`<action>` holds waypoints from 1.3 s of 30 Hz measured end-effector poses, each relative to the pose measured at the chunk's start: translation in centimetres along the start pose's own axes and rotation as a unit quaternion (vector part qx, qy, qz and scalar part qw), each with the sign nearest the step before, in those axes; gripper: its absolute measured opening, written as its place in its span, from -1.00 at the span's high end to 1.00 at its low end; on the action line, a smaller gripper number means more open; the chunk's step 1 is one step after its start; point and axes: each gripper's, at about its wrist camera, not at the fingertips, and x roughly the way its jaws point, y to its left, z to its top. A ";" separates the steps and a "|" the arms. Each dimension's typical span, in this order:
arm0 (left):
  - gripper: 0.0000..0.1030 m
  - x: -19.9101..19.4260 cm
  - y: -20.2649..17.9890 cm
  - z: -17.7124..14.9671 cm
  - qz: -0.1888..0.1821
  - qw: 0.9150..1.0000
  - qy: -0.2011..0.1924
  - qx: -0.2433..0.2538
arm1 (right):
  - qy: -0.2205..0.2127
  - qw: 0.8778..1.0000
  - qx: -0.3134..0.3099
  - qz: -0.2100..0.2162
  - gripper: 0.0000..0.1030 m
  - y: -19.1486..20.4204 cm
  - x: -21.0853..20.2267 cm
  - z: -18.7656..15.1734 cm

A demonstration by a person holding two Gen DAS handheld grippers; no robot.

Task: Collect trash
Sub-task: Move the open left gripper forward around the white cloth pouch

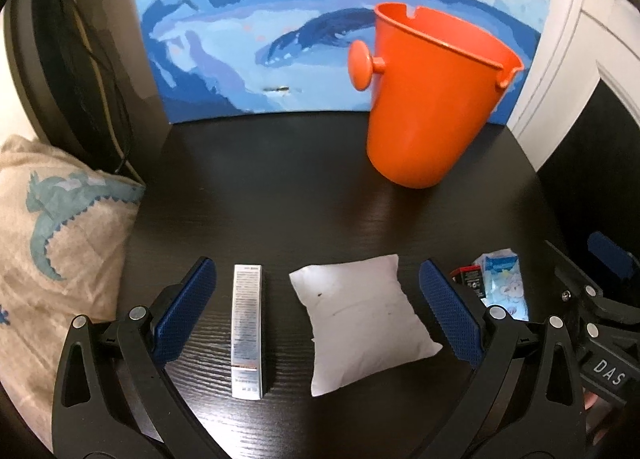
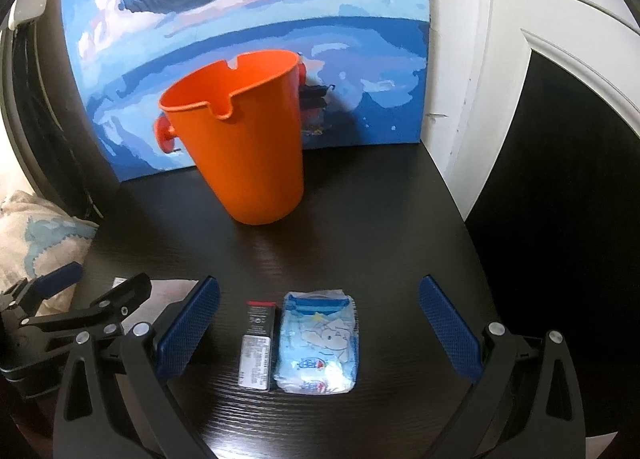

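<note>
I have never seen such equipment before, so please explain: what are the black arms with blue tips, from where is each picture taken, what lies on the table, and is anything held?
They are two hand-held grippers, each carrying its own camera looking along its fingers. The left gripper frames a silver box and a small white pillow. The right gripper frames a slim black and grey box and a blue tissue pack. All lie on the dark table, with an orange bucket standing behind. Both grippers are open; nothing is held.
</note>
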 end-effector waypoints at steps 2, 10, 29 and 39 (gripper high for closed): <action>-0.93 0.3 -0.2 -0.1 0.001 1.000 0.003 0.004 | 0.004 1.000 0.000 -0.006 -0.93 -0.3 0.4 -0.1; -0.93 1.3 -0.7 -0.3 0.005 1.000 0.010 0.009 | 0.016 1.000 0.001 -0.012 -0.93 -1.0 1.5 -0.5; -0.93 3.8 -2.5 -1.0 -0.011 0.999 0.036 0.014 | 0.013 1.000 0.008 -0.016 -0.93 -1.7 2.4 0.0; -0.93 5.3 -2.9 -1.5 -0.011 0.998 0.051 0.016 | 0.018 1.000 -0.001 -0.018 -0.93 -1.2 3.0 -0.2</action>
